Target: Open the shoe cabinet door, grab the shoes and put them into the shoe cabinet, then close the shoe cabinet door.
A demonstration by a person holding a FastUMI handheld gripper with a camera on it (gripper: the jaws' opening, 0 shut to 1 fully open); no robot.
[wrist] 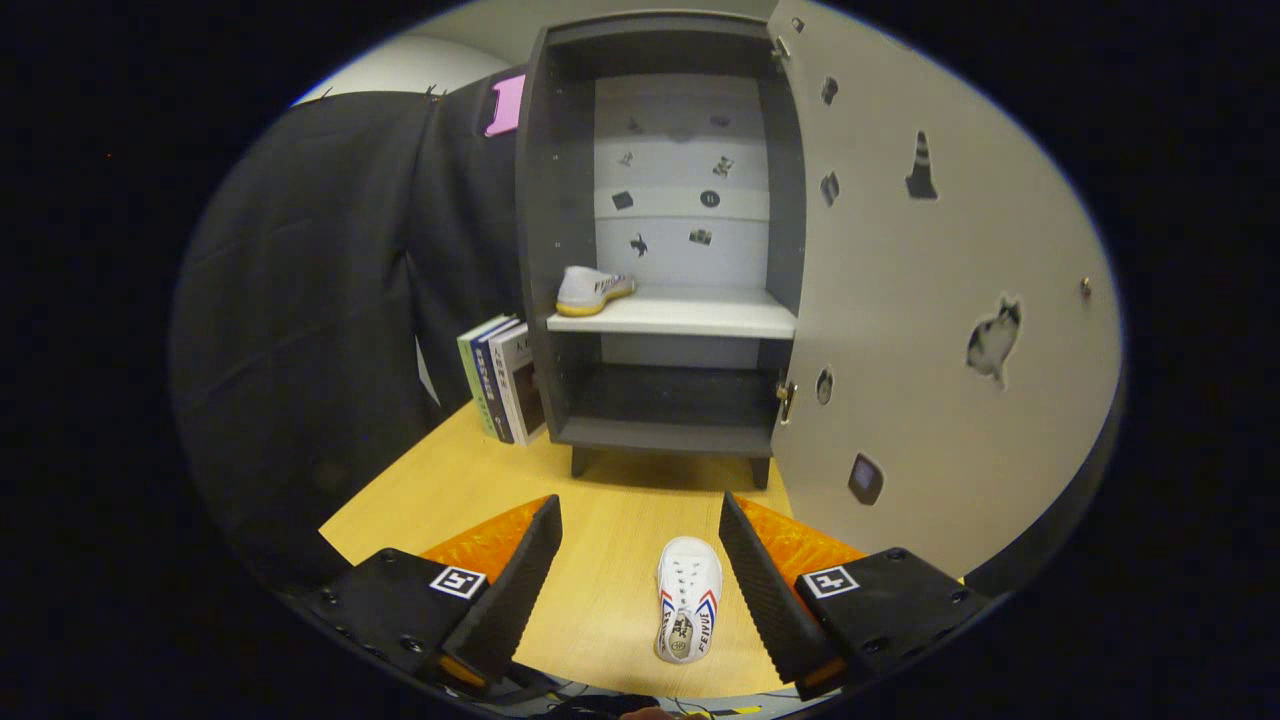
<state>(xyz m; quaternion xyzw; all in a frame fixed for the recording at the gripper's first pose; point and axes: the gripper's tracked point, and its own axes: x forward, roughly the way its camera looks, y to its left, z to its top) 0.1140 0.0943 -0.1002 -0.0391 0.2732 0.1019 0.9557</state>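
The dark grey shoe cabinet [560, 200] stands on the wooden table ahead of me, its pale door [950, 300] swung wide open to the right. One white shoe [592, 290] with a yellowish sole rests on the left part of the light middle shelf [700, 315]. A second white shoe [688, 598] with red and blue stripes lies on the table between my fingers, nearer the right finger, toe pointing toward the cabinet. My gripper [640, 525] is open; its fingers flank the shoe without touching it.
A few upright books [498, 380] lean against the cabinet's left side. Black cloth hangs behind and to the left. The open door bears small stickers and reaches close to my right finger. Bare wooden tabletop [620, 490] lies between me and the cabinet.
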